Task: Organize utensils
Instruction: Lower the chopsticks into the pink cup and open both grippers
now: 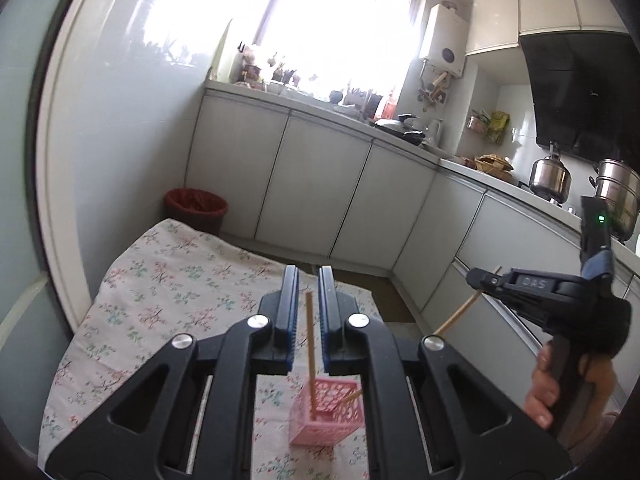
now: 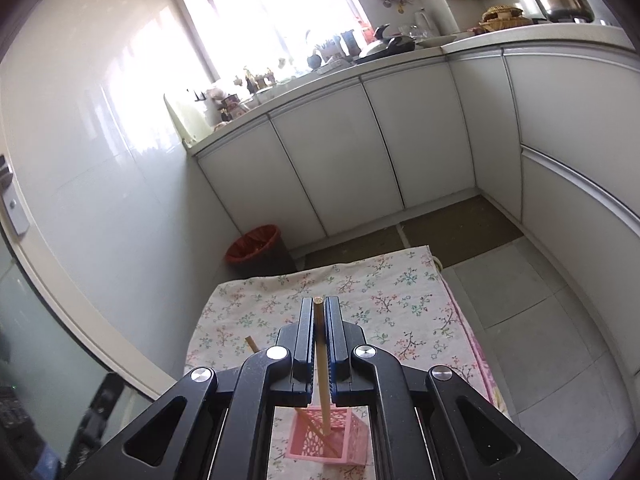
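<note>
1. I am in the step of putting chopsticks into the pink basket, which stands on the flowered cloth just below and in front of both grippers.
2. My left gripper is almost closed on a chopstick. The stick stands nearly upright between the jaws, and its lower end is already inside the basket.
3. My right gripper is closed tight on another chopstick. Its top shows just above the fingertips, and its lower end also reaches into the basket.
4. From the left camera I see the right gripper off to the right side, with a hand on its handle.
5. The basket holds only these two stick ends, as far as I can see; they lean and cross inside it.
6. I judge that the next move is to lower both sticks a little and then open the jaws slowly, so the light basket does not tip over.
</note>
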`<state>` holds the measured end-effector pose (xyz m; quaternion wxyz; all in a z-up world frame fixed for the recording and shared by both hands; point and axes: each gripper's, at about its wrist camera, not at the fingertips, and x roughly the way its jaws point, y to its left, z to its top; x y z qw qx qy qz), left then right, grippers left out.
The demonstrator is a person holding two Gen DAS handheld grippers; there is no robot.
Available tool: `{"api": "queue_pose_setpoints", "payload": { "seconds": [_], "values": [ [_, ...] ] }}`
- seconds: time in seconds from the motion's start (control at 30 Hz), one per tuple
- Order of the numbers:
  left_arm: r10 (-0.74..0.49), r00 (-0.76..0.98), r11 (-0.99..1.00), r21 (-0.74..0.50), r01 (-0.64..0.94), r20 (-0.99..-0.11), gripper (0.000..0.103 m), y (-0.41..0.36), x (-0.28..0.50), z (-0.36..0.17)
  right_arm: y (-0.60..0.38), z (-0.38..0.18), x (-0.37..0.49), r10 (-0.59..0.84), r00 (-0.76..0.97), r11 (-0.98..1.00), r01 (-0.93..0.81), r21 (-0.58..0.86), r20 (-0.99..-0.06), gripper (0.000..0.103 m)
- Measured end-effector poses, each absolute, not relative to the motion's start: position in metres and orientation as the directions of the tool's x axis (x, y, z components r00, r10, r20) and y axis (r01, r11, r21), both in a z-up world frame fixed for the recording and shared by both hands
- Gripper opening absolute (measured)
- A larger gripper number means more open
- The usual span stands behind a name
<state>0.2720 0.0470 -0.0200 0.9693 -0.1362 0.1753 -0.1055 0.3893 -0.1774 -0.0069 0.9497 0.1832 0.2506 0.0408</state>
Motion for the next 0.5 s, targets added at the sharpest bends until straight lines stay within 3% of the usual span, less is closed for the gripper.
{"api": "queue_pose_setpoints", "payload": {
  "seconds": [0.33,0.43,0.5],
  "values": [
    [-0.244,0.894,0.95,-0.279,0.142,-0.375,0.009,0.052,0.262,-0.037,-0.144,-0.053,0.409,0.149,0.838,0.965,-0.008,0.261,-0.525,0.008],
    [-0.251,0.891,0.95,-0.273,0.152,-0.378,0.016,0.051,0.257,-0.032,-0.144,-0.046,0.395,0.144,0.849,0.969,-0.017,0.245,-0.509,0.014],
    [-0.268,0.879,0.948,-0.272,0.166,-0.396,0.021,0.05,0.255,-0.033,-0.147,-0.04,0.382,0.142,0.862,0.969,-0.022,0.246,-0.486,0.024]
  ]
}}
